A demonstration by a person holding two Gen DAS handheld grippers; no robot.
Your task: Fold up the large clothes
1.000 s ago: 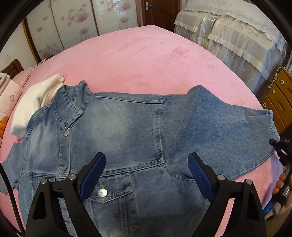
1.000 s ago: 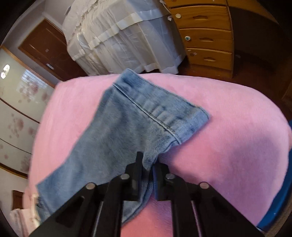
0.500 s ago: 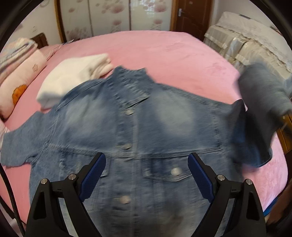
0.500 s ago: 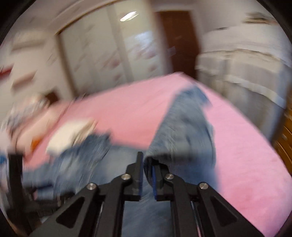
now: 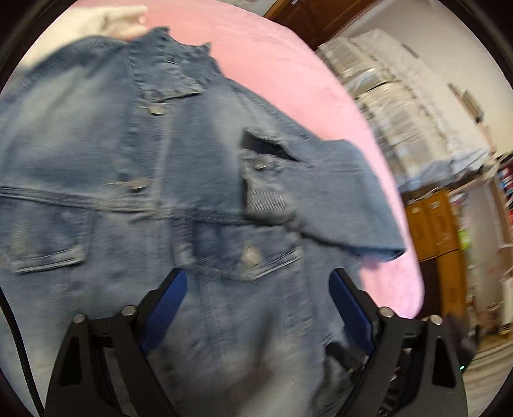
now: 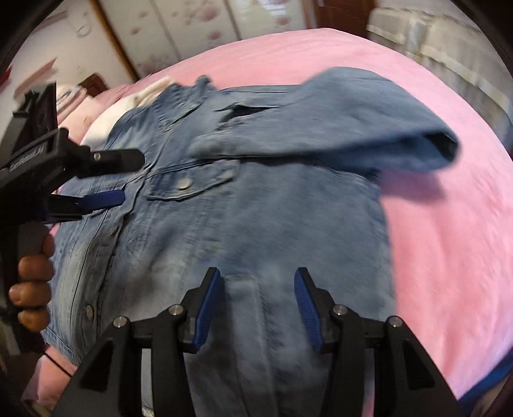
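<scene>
A blue denim jacket (image 5: 134,179) lies front up and buttoned on the pink bed (image 5: 288,64). Its sleeve (image 5: 336,192) is folded across the chest, and the right wrist view shows the cuff end of that sleeve (image 6: 352,128) a little off the bed. My left gripper (image 5: 257,279) hovers over the lower front below the chest pocket; its jaws are closing, wide apart, with no cloth pinched. My right gripper (image 6: 257,276) hangs over the jacket's lower side; its jaws are opening and nothing is between them. A hand holds the left gripper (image 6: 125,178) at the left of that view.
A folded white garment (image 5: 96,19) lies beyond the collar, also visible as white cloth (image 6: 109,118). Cloth-covered furniture (image 5: 400,80) and a wooden cabinet (image 5: 433,221) stand past the bed's right edge. Flowered wardrobe doors (image 6: 179,25) line the far wall.
My right gripper carried the sleeve from the bed's side over the jacket's front, then let go as its jaws parted. My left gripper moved closer to the jacket and turned right.
</scene>
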